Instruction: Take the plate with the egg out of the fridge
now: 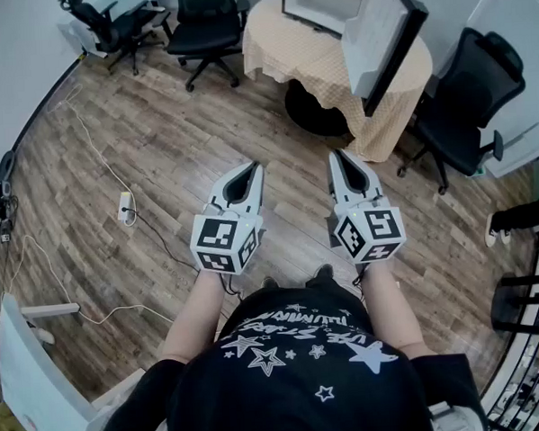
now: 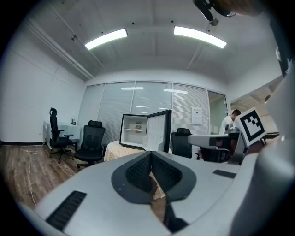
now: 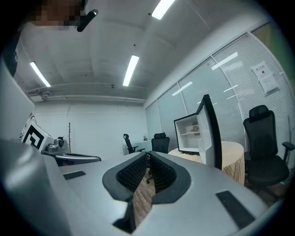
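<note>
Grey left gripper (image 1: 253, 169) and right gripper (image 1: 339, 154) had fingers closed, empty; the open white fridge's (image 1: 323, 4) plate, presumably brittle, suited a level rim-grip.

Nothing was legible. White lettering on the person's black shirt (image 1: 303, 330) ran upside down and garbled; the paper notice (image 2: 197, 115) just right of the fridge (image 2: 138, 131) was too small.

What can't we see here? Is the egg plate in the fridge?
Head view: the picture's top edge and the open door hide the fridge's inside.
Left gripper view: a small thing on the shelf, too tiny to call plate or egg.
Right gripper view: the door covers part of the inside.
</note>
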